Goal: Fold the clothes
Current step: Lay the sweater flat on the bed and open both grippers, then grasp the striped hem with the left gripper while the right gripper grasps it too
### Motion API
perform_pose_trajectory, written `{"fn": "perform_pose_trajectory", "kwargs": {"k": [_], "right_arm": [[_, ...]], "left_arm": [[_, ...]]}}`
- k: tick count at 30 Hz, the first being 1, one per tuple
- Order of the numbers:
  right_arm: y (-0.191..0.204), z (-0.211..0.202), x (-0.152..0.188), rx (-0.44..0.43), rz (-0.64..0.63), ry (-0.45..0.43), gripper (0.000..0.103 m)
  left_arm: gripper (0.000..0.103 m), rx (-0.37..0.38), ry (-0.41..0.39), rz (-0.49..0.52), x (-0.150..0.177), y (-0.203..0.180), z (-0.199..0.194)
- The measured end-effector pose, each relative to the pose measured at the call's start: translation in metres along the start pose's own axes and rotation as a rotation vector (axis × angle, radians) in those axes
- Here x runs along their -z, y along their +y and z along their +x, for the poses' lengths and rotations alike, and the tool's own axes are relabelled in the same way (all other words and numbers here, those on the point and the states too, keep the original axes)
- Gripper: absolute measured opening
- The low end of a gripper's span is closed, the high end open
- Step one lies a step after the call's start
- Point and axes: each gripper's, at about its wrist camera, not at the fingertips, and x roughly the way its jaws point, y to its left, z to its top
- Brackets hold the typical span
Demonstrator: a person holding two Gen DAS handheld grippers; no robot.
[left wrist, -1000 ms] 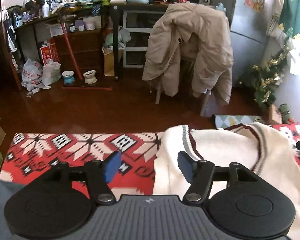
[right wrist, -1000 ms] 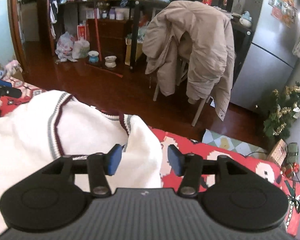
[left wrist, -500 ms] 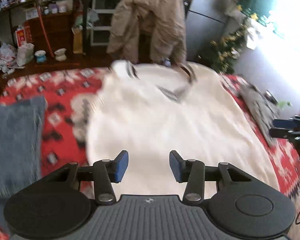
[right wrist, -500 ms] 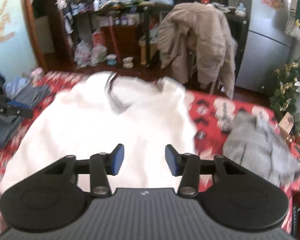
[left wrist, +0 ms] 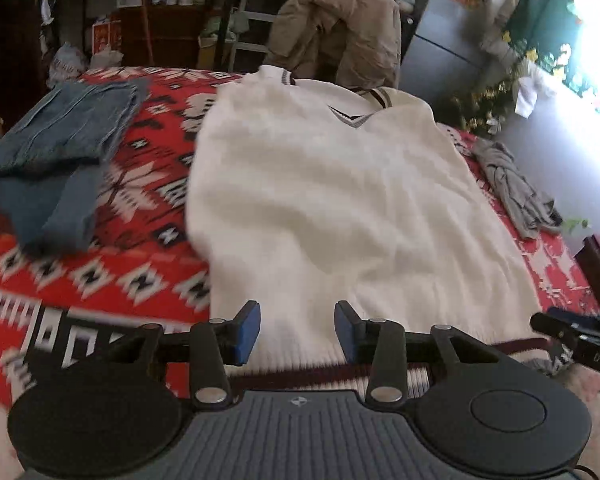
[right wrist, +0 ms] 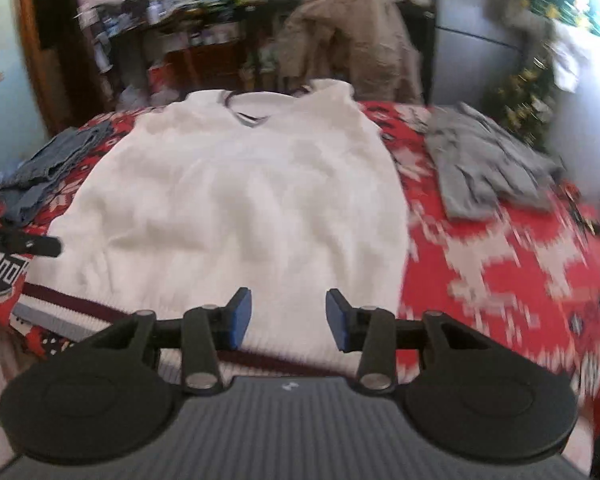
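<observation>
A white V-neck sweater vest (left wrist: 340,200) lies spread flat, front up, in the middle of a bed covered by a red patterned blanket (left wrist: 132,272). Its neckline points to the far edge; its ribbed hem with a maroon stripe (right wrist: 72,300) runs along the near edge of the bed, just under both tools.

The left gripper (left wrist: 297,330) hangs over the hem toward the vest's left side. Its blue-padded fingers (left wrist: 248,330) are partly spread after narrowing just now; nothing sits between them and they pinch nothing. The right gripper (right wrist: 288,318) hangs over the hem toward the right side, fingers (right wrist: 239,316) likewise partly spread after drawing in, with only the knit seen below the gap.

Folded blue jeans (left wrist: 64,140) lie on the blanket left of the vest, apart from it, with a strip of bare blanket between. A crumpled grey garment (right wrist: 488,168) lies to the right, also apart, and a broad stretch of blanket in front of it is free. Beyond the far edge a beige coat (left wrist: 340,28) hangs over a chair.

On the other tool's black tip at the right edge of the left view, letters like "DAS" show; the rest is cut off. Other labels are too blurred to read.
</observation>
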Motion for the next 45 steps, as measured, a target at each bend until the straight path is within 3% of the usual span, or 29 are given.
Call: {"fn": "perform_pose_trajectory", "kwargs": {"k": [3,6,8,10,13,17,23,28,33,34,36,38,45], "right_arm": [[-0.004,-0.006,0.016,0.032,0.050,0.002,0.044],[-0.011,-0.014,0.029,0.059,0.077,-0.033,0.044],[-0.015,-0.015,0.031,0.063,0.065,-0.047,0.044],[-0.016,-0.014,0.033,0.064,0.070,-0.043,0.042],[-0.020,-0.012,0.034,0.064,0.082,-0.035,0.042],[-0.022,-0.010,0.031,0.067,0.095,-0.032,0.042],[-0.029,-0.006,0.026,0.109,0.116,-0.032,0.042],[-0.038,0.004,0.025,0.145,0.151,0.005,0.042],[-0.043,0.021,0.024,0.112,0.206,0.056,0.041],[-0.043,0.024,0.024,0.109,0.214,0.059,0.040],[-0.037,0.025,0.025,0.115,0.186,0.059,0.017],[-0.031,0.025,0.025,0.121,0.160,0.050,0.012],[-0.042,0.010,0.022,0.125,0.203,0.013,0.010]], "left_arm": [[0.037,-0.064,-0.001,0.028,0.005,0.009,-0.007],[0.035,-0.101,0.011,-0.015,0.013,0.025,-0.008],[0.020,-0.113,0.023,-0.048,0.017,0.033,-0.006],[0.014,-0.102,0.039,-0.071,0.020,0.038,-0.002],[0.014,-0.043,0.053,-0.107,0.021,0.042,0.001],[0.017,-0.033,0.056,-0.130,0.019,0.041,0.006],[0.025,-0.066,0.041,-0.084,0.017,0.032,0.009],[0.026,-0.080,0.035,-0.059,0.017,0.028,0.010],[0.023,-0.107,0.047,-0.033,0.016,0.023,0.012],[0.012,-0.115,0.048,-0.021,0.016,0.020,0.013],[0.008,-0.119,0.043,-0.025,0.017,0.019,0.014],[0.006,-0.133,0.035,-0.037,0.018,0.020,0.011],[0.005,-0.141,-0.016,-0.086,0.013,0.033,-0.024]]}}
